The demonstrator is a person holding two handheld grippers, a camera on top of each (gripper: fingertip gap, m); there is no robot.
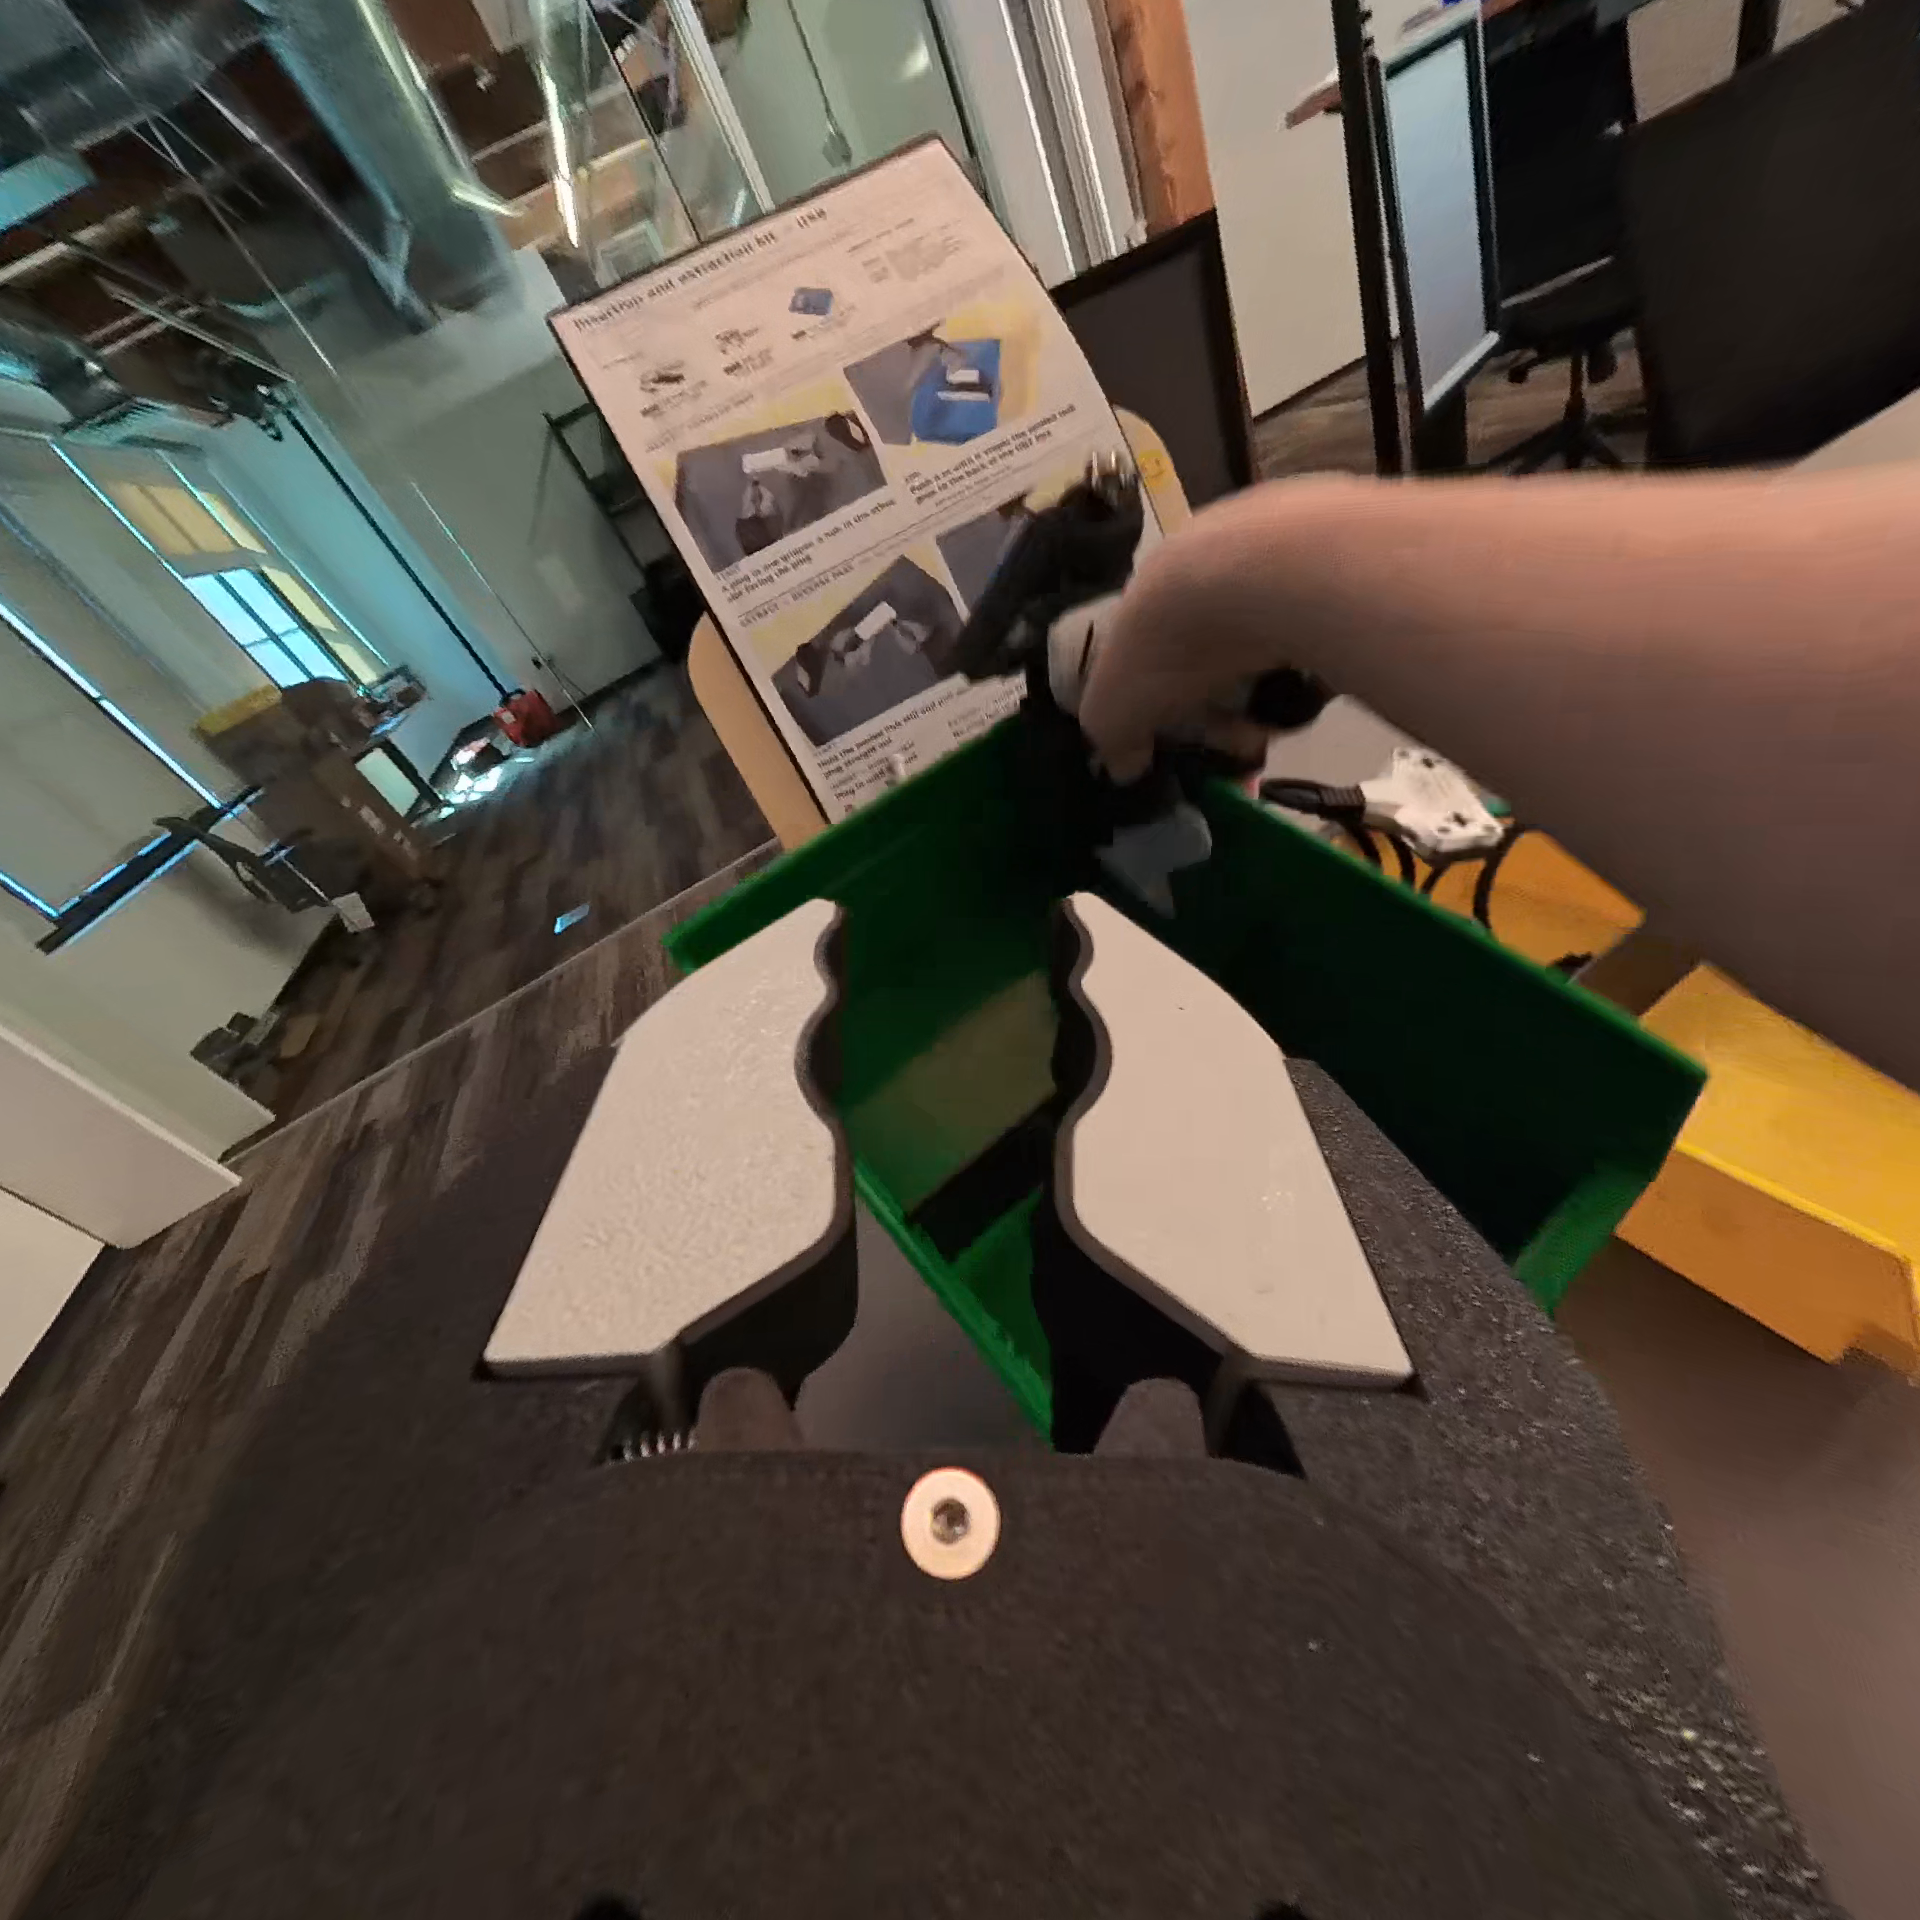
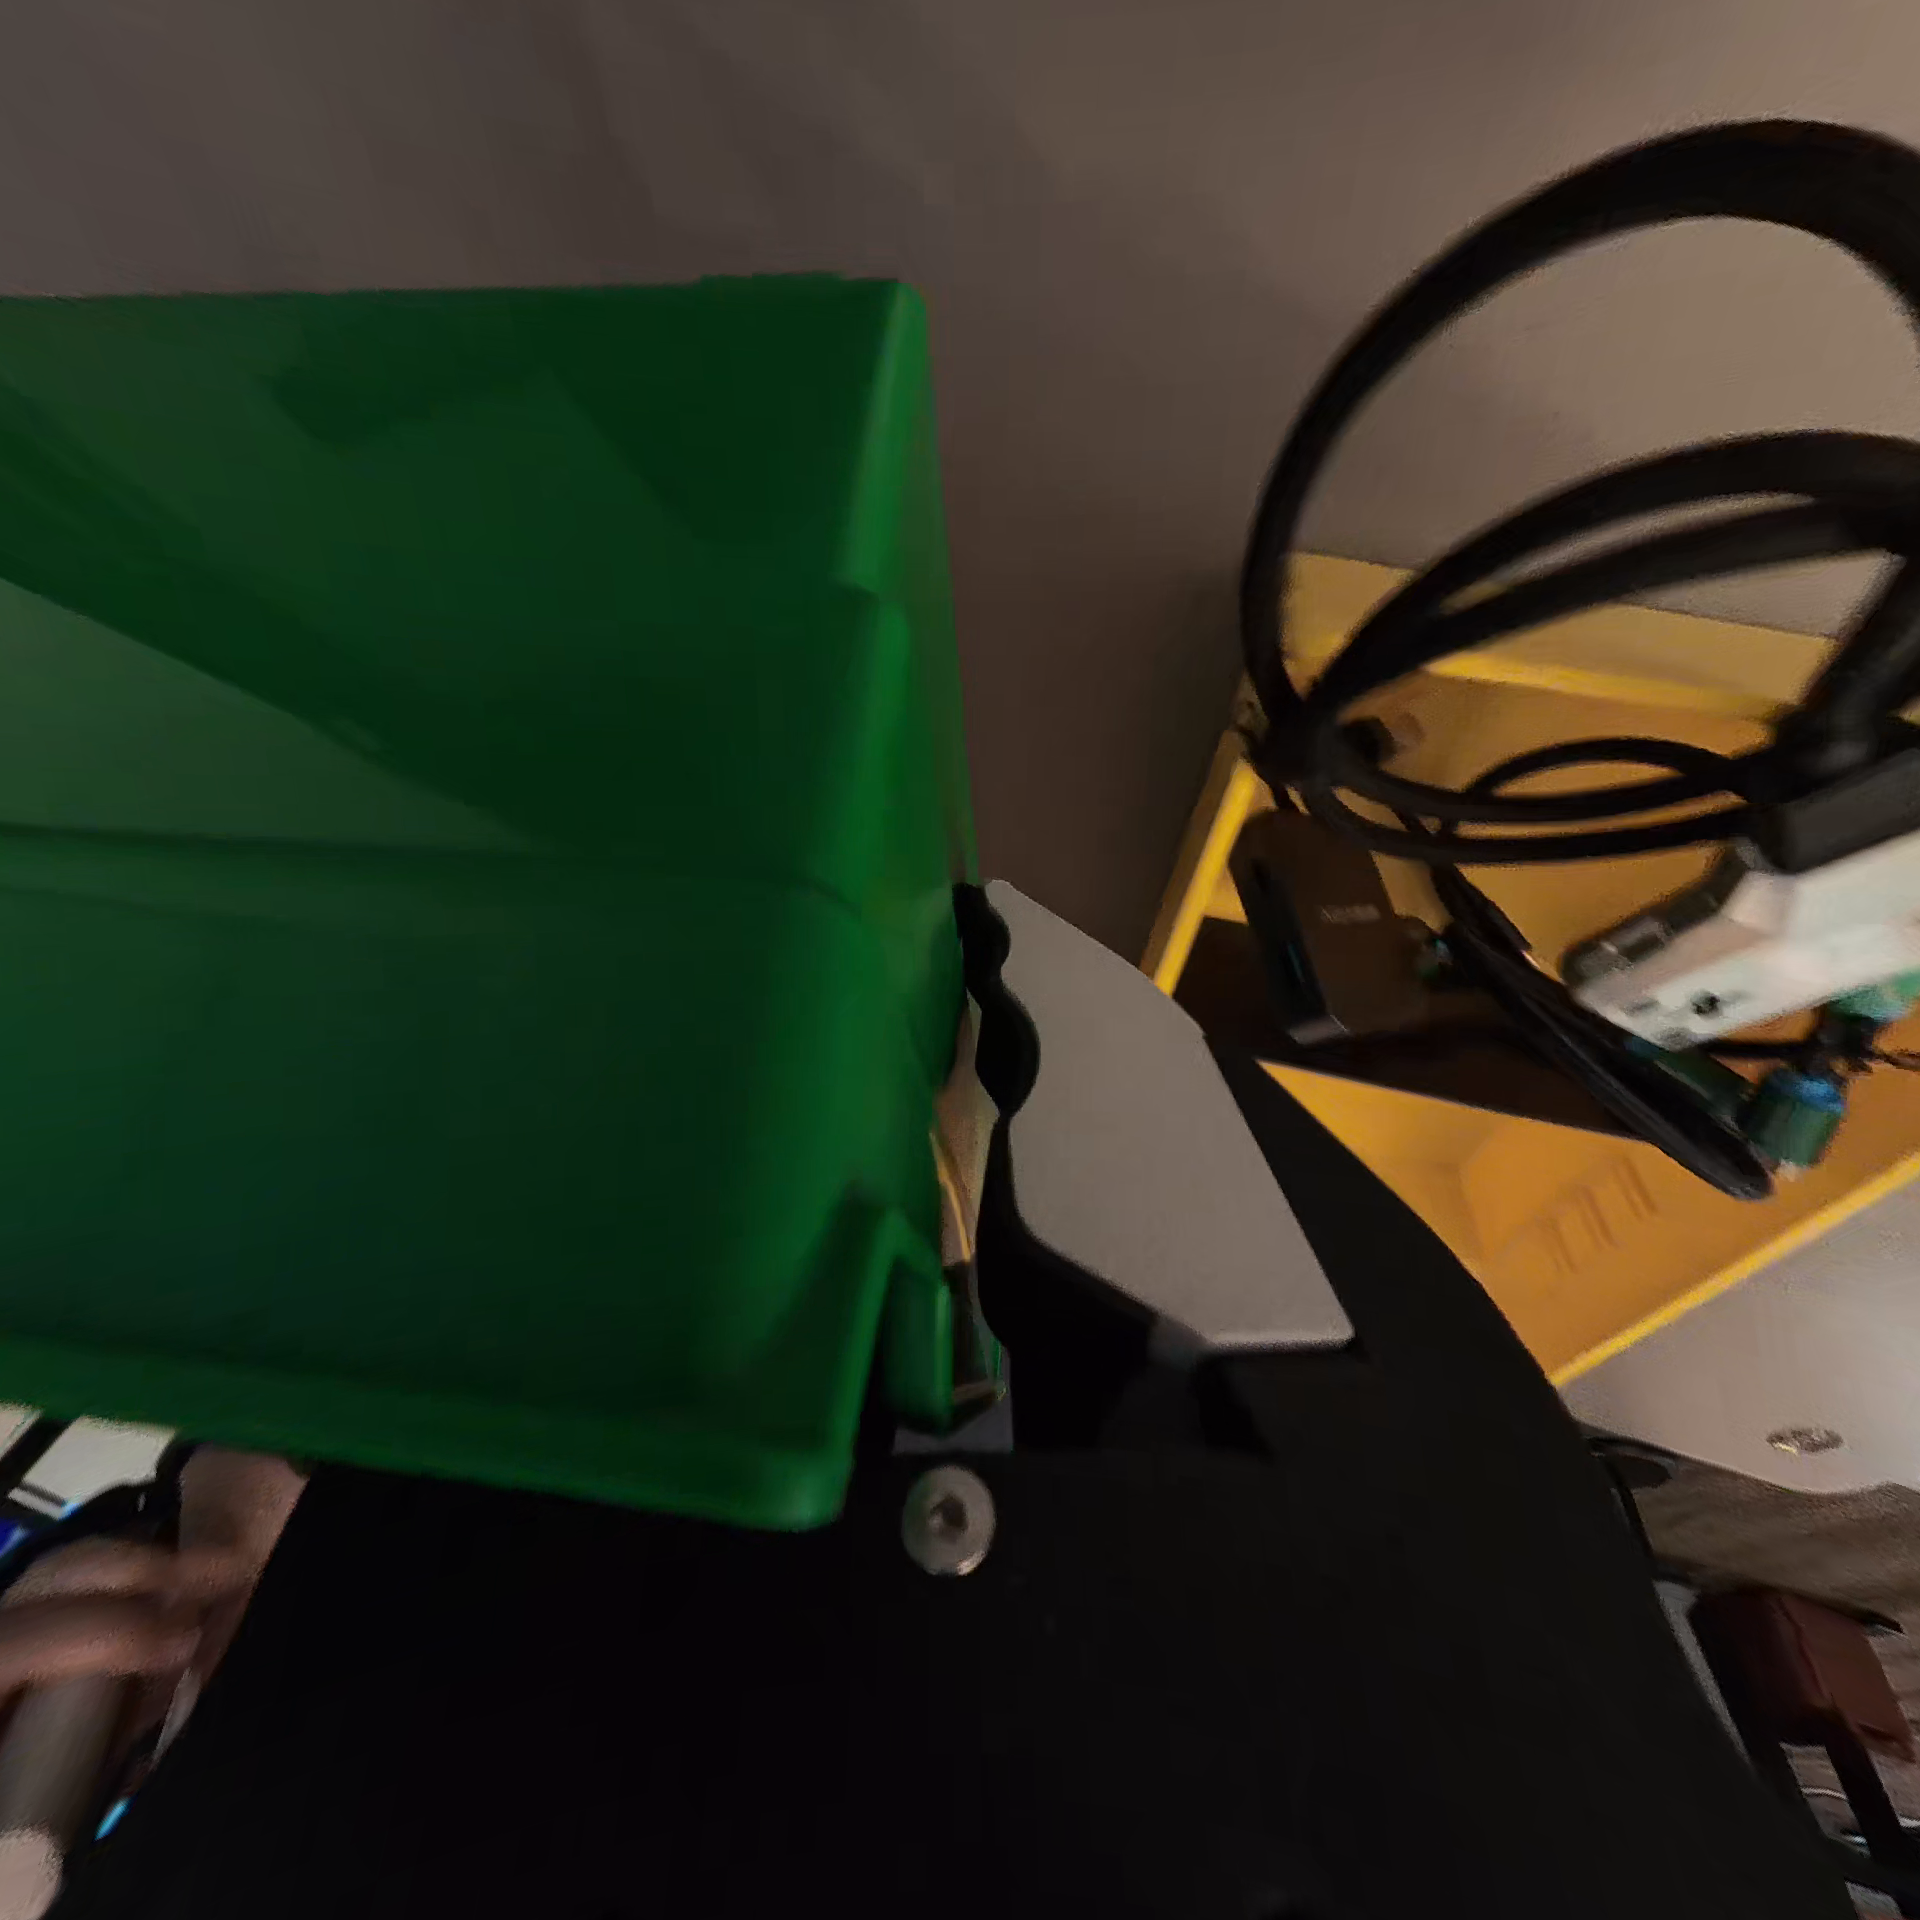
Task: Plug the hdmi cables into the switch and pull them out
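Observation:
A green bin (image 1: 1351, 997) is tilted up off the table. My left gripper (image 1: 945, 1039) is open, and the bin's near wall runs slantwise across the gap between its jaws. My right gripper (image 2: 961, 1091) is shut on the bin's wall (image 2: 520, 935); only its right finger (image 2: 1122, 1122) shows. In the left wrist view it shows at the bin's far rim (image 1: 1132, 821), held by a hand (image 1: 1174, 644). Looped black HDMI cables (image 2: 1455, 499) and a white switch box (image 2: 1766, 935) lie in a yellow tray (image 2: 1455, 1195). They also show in the left wrist view (image 1: 1439, 805).
A small black box (image 2: 1320, 914) also lies in the yellow tray (image 1: 1766, 1153), right of the green bin. A printed instruction board (image 1: 831, 499) leans upright behind the bin. The table edge (image 1: 436, 1049) runs on the left, with the floor beyond. A person's forearm (image 1: 1558, 675) crosses from the right. About 25 cm separates my left fingertips from my right.

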